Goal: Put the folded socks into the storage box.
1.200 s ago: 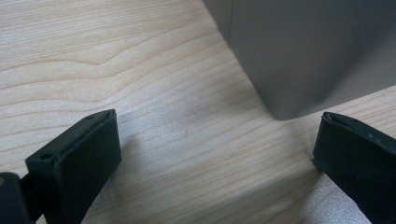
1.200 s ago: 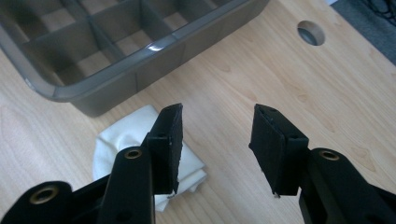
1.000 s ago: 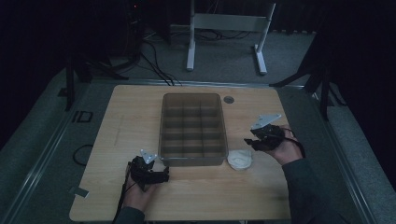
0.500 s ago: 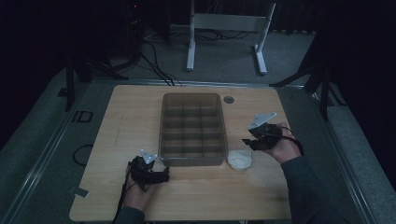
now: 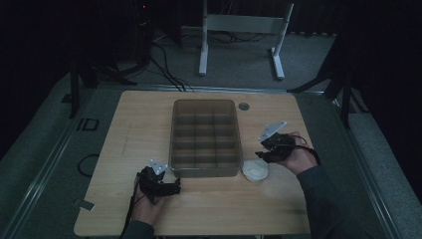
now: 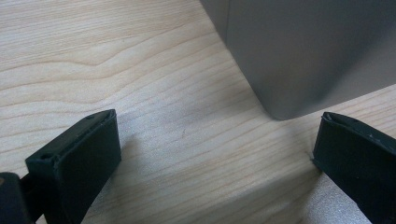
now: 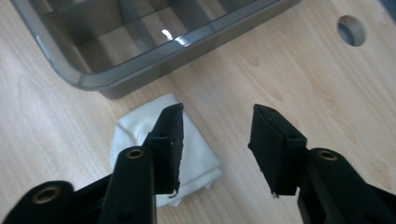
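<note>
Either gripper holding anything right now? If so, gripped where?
Nothing held. The left gripper is open over bare table beside the grey tray. The right gripper is open above the white cloth, not gripping it.

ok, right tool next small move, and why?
Probably shift the right tool sideways over the white cloth and lower. Its jaws stand open, and only one jaw overlaps the cloth, which lies on the table beside the grey divided bin.

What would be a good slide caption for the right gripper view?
Open right gripper poised above a crumpled white cloth beside the corner of a grey compartment tray on a wooden table.
</note>
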Tool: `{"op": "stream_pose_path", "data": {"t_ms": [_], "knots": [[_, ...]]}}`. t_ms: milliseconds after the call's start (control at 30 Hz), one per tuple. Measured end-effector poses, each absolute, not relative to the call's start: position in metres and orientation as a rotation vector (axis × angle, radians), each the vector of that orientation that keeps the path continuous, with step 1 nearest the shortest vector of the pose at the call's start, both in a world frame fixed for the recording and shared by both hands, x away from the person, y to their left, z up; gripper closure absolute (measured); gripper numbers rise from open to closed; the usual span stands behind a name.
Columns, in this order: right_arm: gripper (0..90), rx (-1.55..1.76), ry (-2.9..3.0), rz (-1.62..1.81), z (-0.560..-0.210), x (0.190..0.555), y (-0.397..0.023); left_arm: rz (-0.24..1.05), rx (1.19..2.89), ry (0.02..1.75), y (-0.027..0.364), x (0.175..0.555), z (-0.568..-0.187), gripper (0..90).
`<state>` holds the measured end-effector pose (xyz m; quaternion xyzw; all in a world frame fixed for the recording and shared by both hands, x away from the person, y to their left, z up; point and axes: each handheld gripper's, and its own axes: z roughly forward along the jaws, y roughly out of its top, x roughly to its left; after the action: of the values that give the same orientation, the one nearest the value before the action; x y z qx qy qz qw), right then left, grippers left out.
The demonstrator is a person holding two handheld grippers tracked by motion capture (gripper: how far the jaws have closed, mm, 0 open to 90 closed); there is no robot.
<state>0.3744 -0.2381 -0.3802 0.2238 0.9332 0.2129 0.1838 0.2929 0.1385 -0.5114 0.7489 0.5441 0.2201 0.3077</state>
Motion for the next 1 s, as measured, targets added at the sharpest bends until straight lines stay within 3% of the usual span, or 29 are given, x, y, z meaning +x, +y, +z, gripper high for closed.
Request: {"op": "stream_pose_path", "data": {"t_ms": [367, 1000], "knots": [[63.2, 0.573, 2.708, 0.544, -0.384, 0.377, -0.232, 0.582, 1.982, 1.437, 0.138, 0.293, -0.511, 1.0], [60.9, 0.536, 2.816, 0.433, -0.394, 0.383, -0.224, 0.581, 1.982, 1.437, 0.138, 0.293, -0.511, 1.0]]}}
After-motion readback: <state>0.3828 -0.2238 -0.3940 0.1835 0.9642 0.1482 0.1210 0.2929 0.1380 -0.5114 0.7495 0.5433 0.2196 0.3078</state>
